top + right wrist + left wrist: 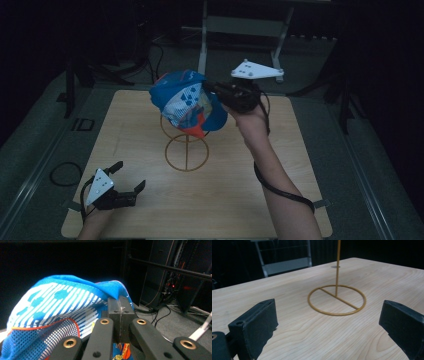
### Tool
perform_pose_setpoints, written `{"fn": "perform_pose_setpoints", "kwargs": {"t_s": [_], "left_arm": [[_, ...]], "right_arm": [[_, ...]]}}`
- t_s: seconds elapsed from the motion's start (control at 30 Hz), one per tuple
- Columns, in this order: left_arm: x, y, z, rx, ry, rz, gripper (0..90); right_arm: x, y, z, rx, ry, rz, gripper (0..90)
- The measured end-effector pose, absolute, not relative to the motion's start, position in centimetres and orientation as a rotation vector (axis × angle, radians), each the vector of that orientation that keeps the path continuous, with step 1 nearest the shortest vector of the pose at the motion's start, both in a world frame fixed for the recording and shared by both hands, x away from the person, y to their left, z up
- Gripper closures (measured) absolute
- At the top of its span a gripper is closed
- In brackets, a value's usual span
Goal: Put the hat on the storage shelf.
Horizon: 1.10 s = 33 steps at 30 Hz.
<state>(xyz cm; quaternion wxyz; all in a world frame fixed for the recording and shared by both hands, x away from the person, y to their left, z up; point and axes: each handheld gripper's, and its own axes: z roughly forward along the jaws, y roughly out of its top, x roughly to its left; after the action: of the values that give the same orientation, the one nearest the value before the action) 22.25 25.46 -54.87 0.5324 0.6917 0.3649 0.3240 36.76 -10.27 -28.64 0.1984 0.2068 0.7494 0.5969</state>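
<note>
The right gripper's two black jaws are pressed together on a fold of the blue cap, a blue fabric cap with white stripes, a mesh panel and orange trim. In the right gripper view the pinched cloth is a bit of the blue edge caught right at the jaw tips, and the rest of the cap balloons out to the left of them, the striped panel and the mesh hanging lower. From the high view the right gripper is held up off the table, pointing left, with the cap bunched beyond its tips and hanging over the top of the thin golden wire stand; whether the cloth touches the stand's upper ring I can't tell. The stand's round base ring sits on the light wooden tabletop, about at its middle. The grey three-cornered plate rides above the gripper, and a black cable loops down the person's right forearm.

The left gripper is low at the near left corner of the tabletop, its jaws spread wide with nothing between them. In the left gripper view those jaws frame bare wood, and the stand's base ring lies well ahead of them, apart.
</note>
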Motion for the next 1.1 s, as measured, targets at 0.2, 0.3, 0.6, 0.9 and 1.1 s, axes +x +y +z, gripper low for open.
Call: {"fn": "perform_pose_setpoints", "kwargs": {"t_s": [0.2, 0.3, 0.6, 0.9, 1.1], "left_arm": [[21.8, 26.6, -55.2, 1.606, 0.906, 0.744, 2.2], [21.5, 27.1, -55.6, 1.600, 0.919, 0.727, 2.2], [21.7, 27.2, -56.1, 1.601, 0.925, 0.683, 2.2], [22.0, 27.3, -56.4, 1.613, 0.938, 0.649, 2.2], [22.0, 27.1, -56.6, 1.619, 0.932, 0.639, 2.1]], "right_arm": [[38.0, -6.3, -30.0, 0.576, 2.158, 1.607, 90.0], [38.5, -4.6, -31.0, 0.573, 2.204, 1.587, 90.0], [39.2, -3.4, -32.9, 0.581, 2.280, 1.527, 90.0], [39.2, -5.0, -34.0, 0.619, 2.275, 1.492, 90.0], [38.7, -6.0, -34.9, 0.625, 2.261, 1.454, 90.0]]}}
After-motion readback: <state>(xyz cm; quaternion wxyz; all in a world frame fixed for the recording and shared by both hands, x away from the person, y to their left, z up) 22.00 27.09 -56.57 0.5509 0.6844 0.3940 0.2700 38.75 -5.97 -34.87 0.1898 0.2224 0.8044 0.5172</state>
